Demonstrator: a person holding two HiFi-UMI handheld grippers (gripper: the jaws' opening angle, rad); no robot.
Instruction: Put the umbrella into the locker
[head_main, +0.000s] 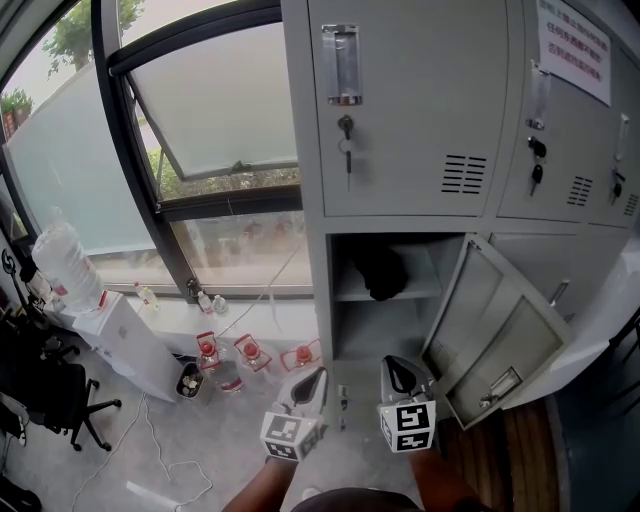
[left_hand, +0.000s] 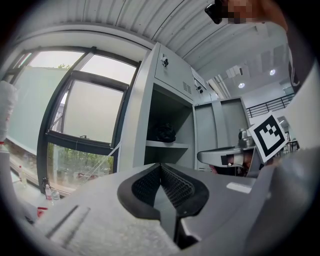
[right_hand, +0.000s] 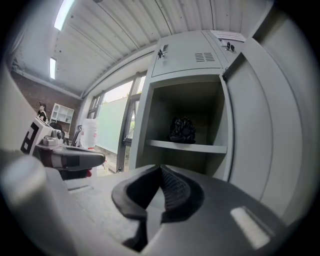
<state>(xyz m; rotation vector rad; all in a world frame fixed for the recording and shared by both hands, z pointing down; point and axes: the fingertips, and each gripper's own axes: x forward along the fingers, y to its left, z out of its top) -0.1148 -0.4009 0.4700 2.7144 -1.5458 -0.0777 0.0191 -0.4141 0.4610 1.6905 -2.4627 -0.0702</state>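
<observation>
Far left, a big water jug (head_main: 65, 262) is sitting upended on a white dispenser (head_main: 125, 345); its fill level is not showing clearly. Small bottles (head_main: 250, 352) are standing on the floor under the window. The grey locker (head_main: 400, 120) is filling centre and right. One lower compartment (head_main: 380, 330) is standing open, with its door (head_main: 500, 335) swinging out to the right. The umbrella (head_main: 380, 272), probably folded into that black bundle, is lying on the compartment's shelf (head_main: 425, 291), toward the back. The left claw (head_main: 312, 385) and right claw (head_main: 400, 375) are hovering side by side in front of the opening, each with jaws pressed together and gripping nothing. Upper doors are shut, with keys (head_main: 346, 130) hanging from a lock. In the head view the claws are partly blocking the space under the shelf. The notice sheet (head_main: 575, 45) at top right is getting cut off by the frame edge, print unreadable. Forearms are cropped at the bottom edge.
</observation>
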